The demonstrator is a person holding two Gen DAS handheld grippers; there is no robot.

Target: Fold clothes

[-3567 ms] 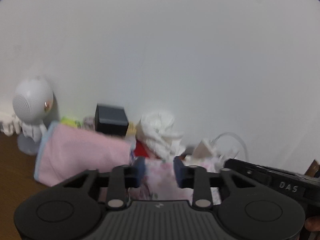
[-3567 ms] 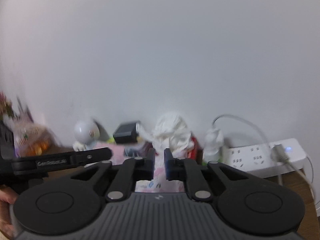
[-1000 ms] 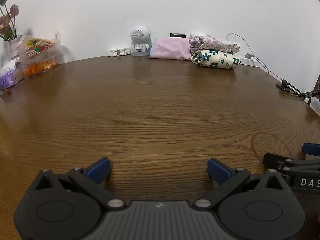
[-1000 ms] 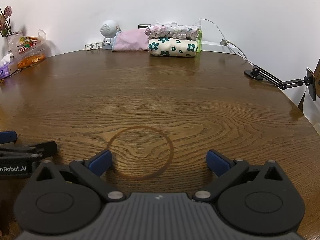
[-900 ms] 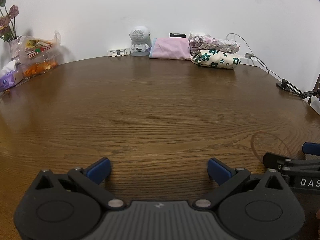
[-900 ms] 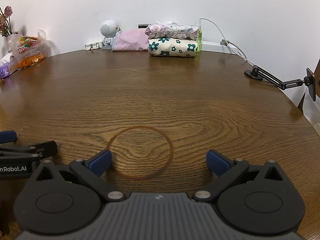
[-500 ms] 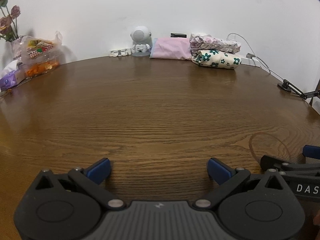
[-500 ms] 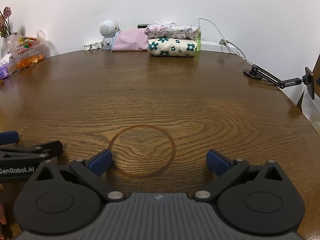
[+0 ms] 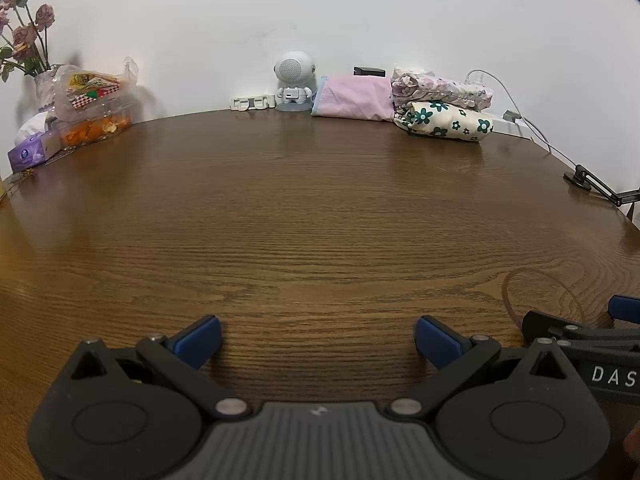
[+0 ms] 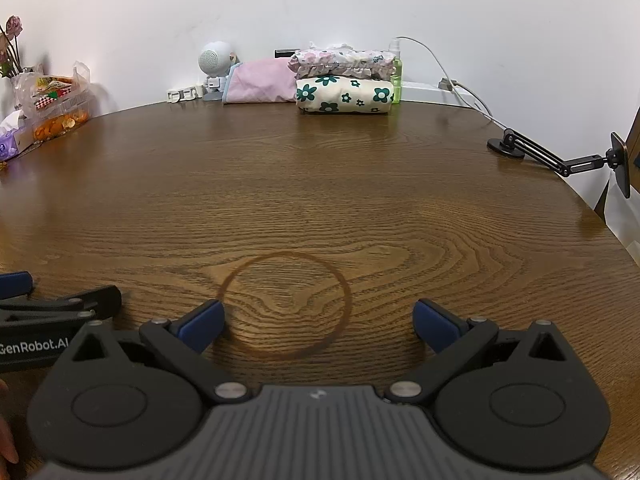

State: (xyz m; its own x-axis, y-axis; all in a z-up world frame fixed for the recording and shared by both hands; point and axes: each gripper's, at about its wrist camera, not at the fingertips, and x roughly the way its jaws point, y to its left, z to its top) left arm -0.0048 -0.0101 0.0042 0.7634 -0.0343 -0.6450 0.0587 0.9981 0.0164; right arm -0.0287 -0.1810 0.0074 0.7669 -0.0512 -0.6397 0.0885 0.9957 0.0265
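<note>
Against the far wall, three folded garments: a frilled floral bundle point(image 10: 342, 59) stacked on a cream flower-print bundle point(image 10: 344, 95), with a pink piece point(image 10: 260, 82) just beside them. Soft and light, such cloth would likely slump unless pinched at a folded edge — a judgement. Left gripper point(image 9: 318, 338) and right gripper point(image 10: 318, 322) hover low over the bare wooden counter point(image 10: 320, 184), fingers spread wide, empty, well apart from the clothes.
</note>
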